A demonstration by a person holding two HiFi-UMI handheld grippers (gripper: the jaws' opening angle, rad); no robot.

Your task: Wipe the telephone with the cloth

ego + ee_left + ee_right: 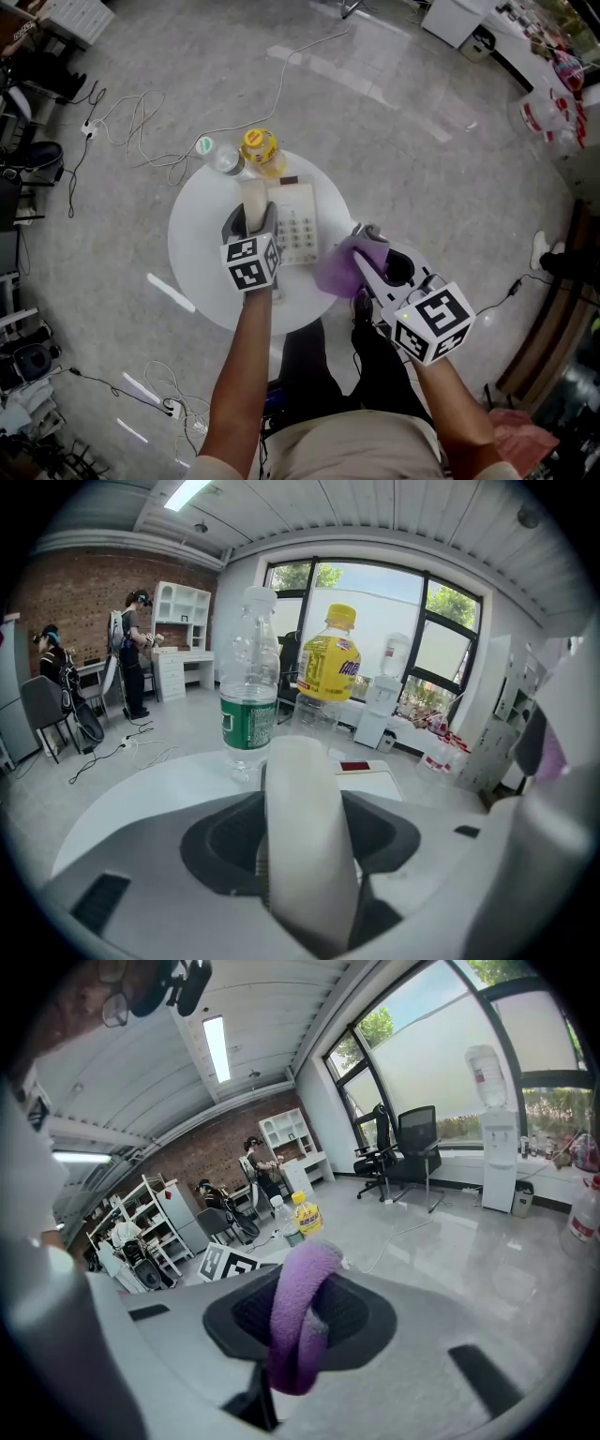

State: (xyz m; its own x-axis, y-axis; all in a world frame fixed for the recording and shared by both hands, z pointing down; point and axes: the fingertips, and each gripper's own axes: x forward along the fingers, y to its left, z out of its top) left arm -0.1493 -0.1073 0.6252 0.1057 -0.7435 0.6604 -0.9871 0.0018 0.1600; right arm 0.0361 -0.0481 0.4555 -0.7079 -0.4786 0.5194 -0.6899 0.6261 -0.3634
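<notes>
1. Two grippers, both loaded: the left gripper (249, 223) is clamped on the white handset (305, 846), and the right gripper (364, 246) is clenched on the purple cloth (337, 268).
2. The telephone base (298, 225) lies on the round table (197, 258) between them, keypad up, with its long axis running away from the person. The cloth sits just beside its right edge (the handset is at its left).
3. We judge the right hand nearer. The wipe calls for a short sweep leftward over the keypad.
4. Obstructions: a clear bottle (225, 161) and a yellow bottle (261, 147) stand just beyond the base's far end, and a long stroke could tip them.
</notes>
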